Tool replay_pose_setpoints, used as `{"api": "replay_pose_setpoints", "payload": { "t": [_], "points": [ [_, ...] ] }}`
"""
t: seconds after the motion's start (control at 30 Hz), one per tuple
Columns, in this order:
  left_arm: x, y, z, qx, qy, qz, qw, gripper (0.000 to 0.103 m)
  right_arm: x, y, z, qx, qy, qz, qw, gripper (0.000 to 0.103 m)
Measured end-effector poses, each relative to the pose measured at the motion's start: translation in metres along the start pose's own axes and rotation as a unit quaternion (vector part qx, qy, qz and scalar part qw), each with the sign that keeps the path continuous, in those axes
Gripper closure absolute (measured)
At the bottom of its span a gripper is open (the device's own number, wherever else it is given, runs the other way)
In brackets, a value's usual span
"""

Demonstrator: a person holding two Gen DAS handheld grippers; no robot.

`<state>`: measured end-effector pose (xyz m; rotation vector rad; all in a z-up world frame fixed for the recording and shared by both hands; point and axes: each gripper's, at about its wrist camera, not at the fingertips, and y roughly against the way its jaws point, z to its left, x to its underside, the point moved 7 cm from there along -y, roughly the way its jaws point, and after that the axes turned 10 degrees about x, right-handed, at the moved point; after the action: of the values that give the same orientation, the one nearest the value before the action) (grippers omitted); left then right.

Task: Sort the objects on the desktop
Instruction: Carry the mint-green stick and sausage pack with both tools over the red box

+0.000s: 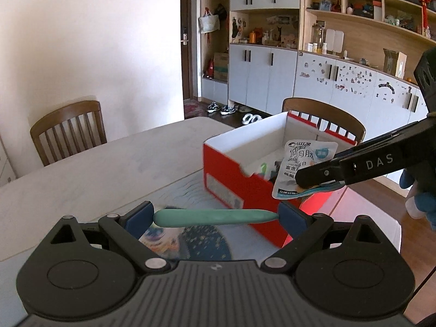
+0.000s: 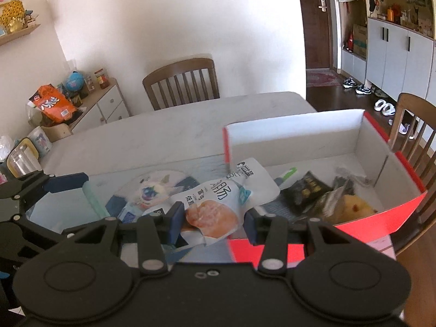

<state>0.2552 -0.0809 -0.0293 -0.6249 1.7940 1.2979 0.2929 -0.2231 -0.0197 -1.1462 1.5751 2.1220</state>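
Snack pouch (image 2: 218,204), white with a printed sausage picture, is pinched at its lower end between the blue pads of the right gripper (image 2: 211,222); most of the pouch sticks up and forward, leaning over the near-left corner of the red shoebox (image 2: 395,179). From the left wrist view the same pouch (image 1: 302,169) hangs off the right gripper (image 1: 313,182) just at the box's near rim, so this reads as a carry-to-drop: held low so the free end clears the wall first.

Left gripper (image 1: 215,216) is closed down on a teal pen-like stick (image 1: 215,217), held crosswise end to end between the blue pads (image 1: 137,218), above the patterned mat (image 1: 201,242). Likely waiting its turn for the box.

Box is open-topped, white inside, already holding a dark packet (image 2: 308,190), a crinkled silver wrapper (image 2: 346,184), something yellow-brown (image 2: 354,207) and a green-white tube (image 2: 286,174). Free floor is at the far-left part of the interior.

Edges: the box's near wall is low with a cut notch, its far wall taller. Box sits near the table's right edge, with a chair (image 2: 414,125) just behind it. Left of the box the marble tabletop (image 2: 174,128) is open for swinging in. Both grippers are near each other, so the crosswise stick could clip the right arm.
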Motion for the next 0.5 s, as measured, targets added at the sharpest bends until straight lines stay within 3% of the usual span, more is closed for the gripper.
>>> {"api": "replay_pose_setpoints", "payload": {
  "t": [0.5],
  "points": [
    [-0.035, -0.057, -0.057, 0.014, -0.021, 0.005, 0.9997, 0.005, -0.016, 0.002, -0.082, 0.009, -0.01, -0.01, 1.0, 0.058]
  ]
}}
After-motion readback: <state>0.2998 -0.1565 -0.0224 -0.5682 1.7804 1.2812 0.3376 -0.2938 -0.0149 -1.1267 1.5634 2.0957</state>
